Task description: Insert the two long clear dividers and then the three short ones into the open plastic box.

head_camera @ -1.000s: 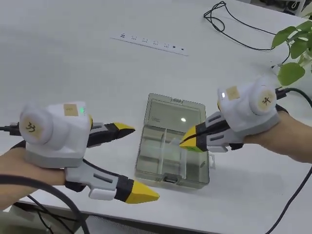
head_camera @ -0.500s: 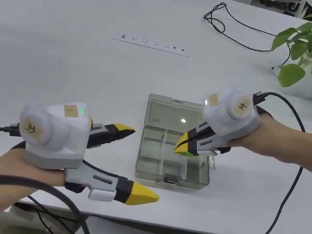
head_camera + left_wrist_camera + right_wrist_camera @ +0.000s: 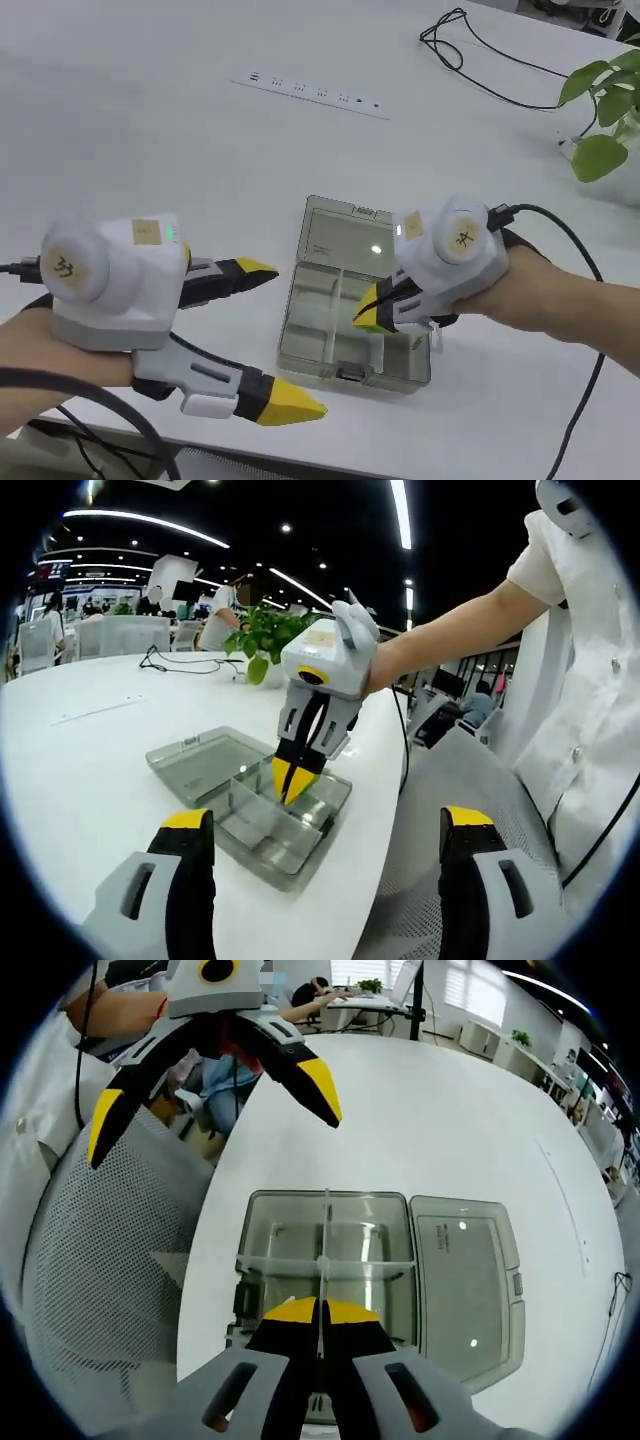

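Observation:
The clear plastic box [image 3: 308, 335] lies open near the table's front edge, its lid [image 3: 350, 235] folded back flat. My right gripper [image 3: 368, 310] reaches down into the box, shut on a thin clear divider [image 3: 326, 1222] that runs edge-on along the box [image 3: 285, 1250]. A second clear divider [image 3: 370, 1263] stands across the tray, crossing the held one. My left gripper [image 3: 272, 335] hovers open and empty, left of the box. In the left gripper view, the right gripper [image 3: 292, 778] has its tips inside the box [image 3: 195, 765].
A white power strip [image 3: 310, 88] lies far back on the table. A black cable [image 3: 470, 55] and a green plant [image 3: 608, 110] are at the back right. The table's front edge runs just below the box. A mesh chair [image 3: 100, 1260] stands beyond it.
My right gripper has moved left and down with the divider, from the box's right side into its tray. The left gripper has stayed about where it was, open.

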{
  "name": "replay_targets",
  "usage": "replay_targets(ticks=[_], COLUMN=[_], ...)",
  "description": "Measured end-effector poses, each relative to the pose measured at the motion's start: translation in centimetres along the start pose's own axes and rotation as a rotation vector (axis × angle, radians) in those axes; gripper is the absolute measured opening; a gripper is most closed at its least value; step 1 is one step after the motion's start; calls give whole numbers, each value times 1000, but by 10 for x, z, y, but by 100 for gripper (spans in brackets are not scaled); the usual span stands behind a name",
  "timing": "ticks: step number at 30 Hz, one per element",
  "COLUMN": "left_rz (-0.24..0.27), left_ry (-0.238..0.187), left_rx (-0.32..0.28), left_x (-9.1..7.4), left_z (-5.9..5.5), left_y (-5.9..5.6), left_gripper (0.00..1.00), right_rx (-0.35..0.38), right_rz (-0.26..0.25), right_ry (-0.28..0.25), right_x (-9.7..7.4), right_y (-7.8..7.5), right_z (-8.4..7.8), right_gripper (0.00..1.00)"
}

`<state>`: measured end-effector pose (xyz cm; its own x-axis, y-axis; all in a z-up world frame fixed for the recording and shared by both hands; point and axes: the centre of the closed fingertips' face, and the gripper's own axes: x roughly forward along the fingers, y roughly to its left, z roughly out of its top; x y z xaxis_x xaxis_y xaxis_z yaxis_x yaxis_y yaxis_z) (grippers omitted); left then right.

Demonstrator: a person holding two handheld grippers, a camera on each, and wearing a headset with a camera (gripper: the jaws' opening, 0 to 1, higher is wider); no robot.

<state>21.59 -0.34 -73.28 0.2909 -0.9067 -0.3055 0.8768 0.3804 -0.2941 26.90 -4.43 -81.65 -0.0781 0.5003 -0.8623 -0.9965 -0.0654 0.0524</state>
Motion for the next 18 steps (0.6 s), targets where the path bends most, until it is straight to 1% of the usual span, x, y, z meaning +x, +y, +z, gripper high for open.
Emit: replay_targets(ticks=[3, 12, 14, 18], left_rz=[0, 1, 1, 3], left_ry=[0, 3, 4, 5], left_rx=[-1, 1, 3, 4], left_x=[0, 0, 0, -1], left_z=[0, 0, 1, 1], left_y=[0, 1, 1, 0], left_gripper=[95, 95, 95, 95], right_rx=[-10, 21, 34, 44], right_rz=[-1, -5, -6, -14], right_ry=[8, -10, -20, -34], right_x=[0, -1, -2, -10], right_y=[0, 0, 0, 2], right_z=[0, 0, 2, 4], right_gripper=[2, 3, 6, 8])
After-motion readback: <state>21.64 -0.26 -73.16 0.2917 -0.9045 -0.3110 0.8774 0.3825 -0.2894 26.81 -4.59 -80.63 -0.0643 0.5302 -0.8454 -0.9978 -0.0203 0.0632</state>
